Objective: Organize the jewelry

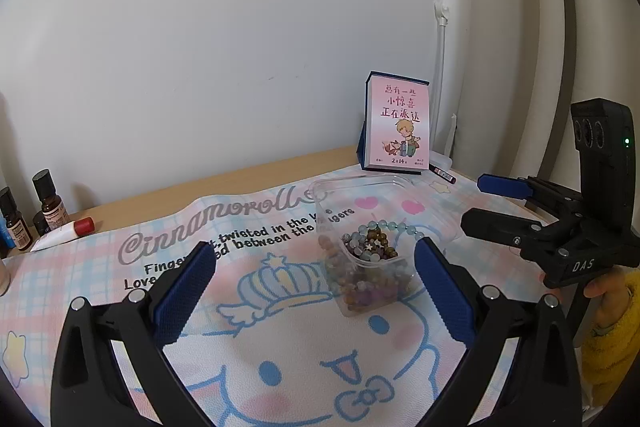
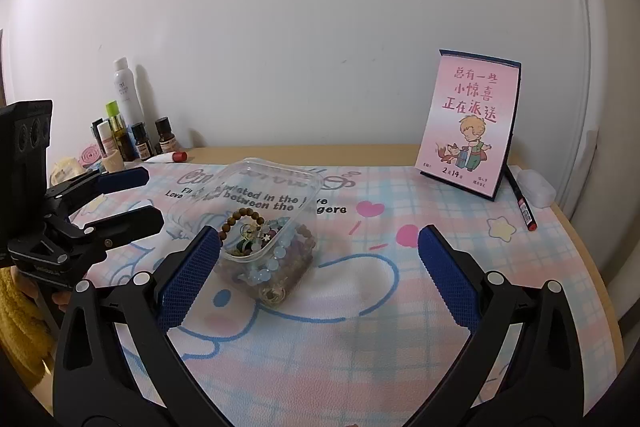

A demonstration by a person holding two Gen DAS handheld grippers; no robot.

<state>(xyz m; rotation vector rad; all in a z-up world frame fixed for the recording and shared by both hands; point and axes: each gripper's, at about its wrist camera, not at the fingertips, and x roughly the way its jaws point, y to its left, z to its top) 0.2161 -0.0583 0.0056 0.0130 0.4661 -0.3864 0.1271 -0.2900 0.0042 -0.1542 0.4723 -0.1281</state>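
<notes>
A clear plastic box (image 1: 370,267) holding several bead bracelets (image 1: 376,241) stands on the cartoon desk mat; its clear lid (image 1: 360,195) is hinged open behind it. My left gripper (image 1: 314,283) is open and empty just in front of the box. In the right wrist view the box (image 2: 266,259) sits left of centre with a brown bead bracelet (image 2: 240,221) on top and pale blue beads (image 2: 276,255) hanging over its rim. My right gripper (image 2: 318,263) is open and empty, its left finger beside the box. Each gripper shows in the other's view: right (image 1: 492,203), left (image 2: 136,199).
A pink desk calendar (image 2: 468,125) stands at the back right with a pen (image 2: 522,205) and a white case (image 2: 534,187) beside it. Several bottles (image 2: 124,123) and a red-capped tube (image 1: 64,233) stand at the back left. The desk edge (image 2: 592,267) curves on the right.
</notes>
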